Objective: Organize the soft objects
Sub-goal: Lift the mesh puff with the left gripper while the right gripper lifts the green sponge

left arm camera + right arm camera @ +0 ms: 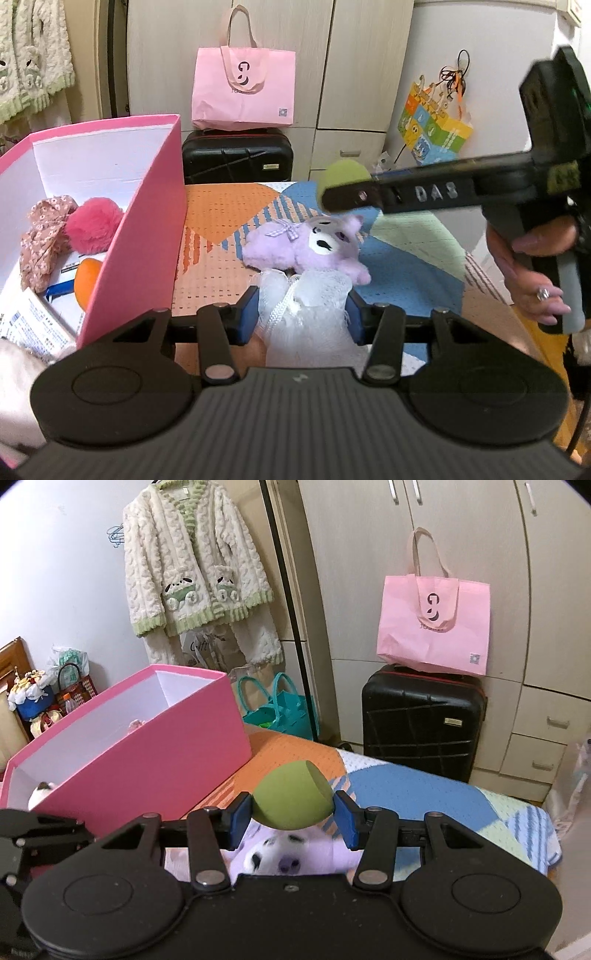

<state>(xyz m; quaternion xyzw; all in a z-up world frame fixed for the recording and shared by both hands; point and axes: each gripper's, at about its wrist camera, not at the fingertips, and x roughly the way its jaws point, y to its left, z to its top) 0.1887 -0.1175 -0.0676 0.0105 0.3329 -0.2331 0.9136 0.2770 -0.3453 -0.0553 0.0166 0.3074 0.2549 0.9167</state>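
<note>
My left gripper [303, 308] is shut on a white mesh bath puff [306, 299], blue pads pressed into its sides. Just beyond it a purple plush toy [314, 247] lies on the patterned mat [229, 206]. My right gripper [291, 814] is shut on a green sponge egg [291, 797], held above the mat; below it shows the plush toy [280, 856]. In the left wrist view that right gripper [345, 194] reaches in from the right with the green sponge egg [341, 177]. The open pink box [140, 221] stands at left, holding a pink pompom [94, 225] and floral fabric [40, 236].
The pink box [147, 753] sits left of the mat [424, 797]. Behind stand a black suitcase [421, 716] with a pink tote bag [436, 627] on top, a teal bag [284, 709], a hanging fluffy robe [192, 561] and cupboards. A hand [535, 273] holds the right gripper's handle.
</note>
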